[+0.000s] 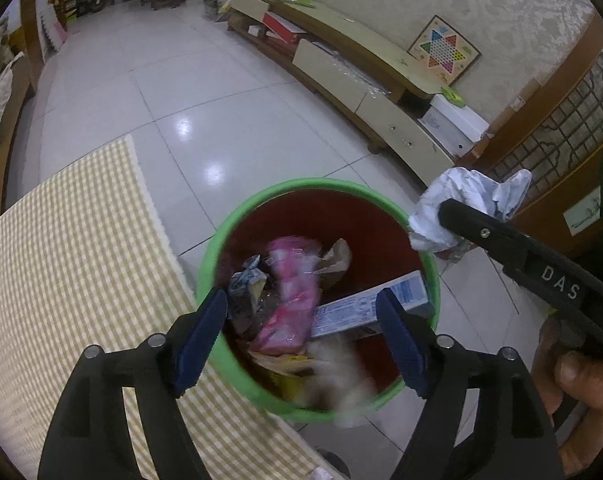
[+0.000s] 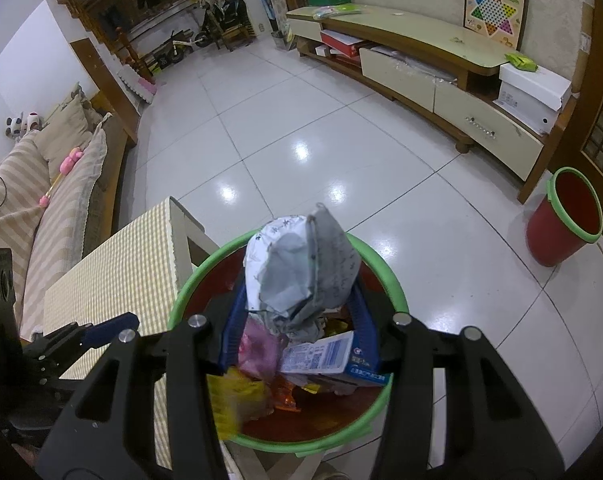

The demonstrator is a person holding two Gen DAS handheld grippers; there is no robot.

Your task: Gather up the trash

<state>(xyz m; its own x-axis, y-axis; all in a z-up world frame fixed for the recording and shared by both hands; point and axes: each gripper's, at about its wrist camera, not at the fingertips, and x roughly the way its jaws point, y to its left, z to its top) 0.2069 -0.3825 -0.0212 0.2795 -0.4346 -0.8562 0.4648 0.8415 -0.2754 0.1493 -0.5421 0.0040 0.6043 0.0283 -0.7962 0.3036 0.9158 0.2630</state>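
A red bin with a green rim (image 1: 261, 208) (image 2: 385, 276) stands on the floor beside the table. It holds a pink wrapper (image 1: 293, 300), a blue-white box (image 1: 369, 304) (image 2: 329, 356), yellow wrappers (image 2: 237, 396) and other scraps. My left gripper (image 1: 301, 340) is open and empty right above the bin; a blurred pale scrap (image 1: 341, 376) falls below it. My right gripper (image 2: 297, 320) is shut on a crumpled white paper ball (image 2: 297, 272) (image 1: 461, 204), held over the bin's rim.
A table with a yellow checked cloth (image 1: 69, 260) (image 2: 129, 280) lies left of the bin. A second red bin (image 2: 565, 220) stands at the right by a wooden screen. A long low cabinet (image 2: 421, 60) lines the far wall. A sofa (image 2: 41, 200) is on the left.
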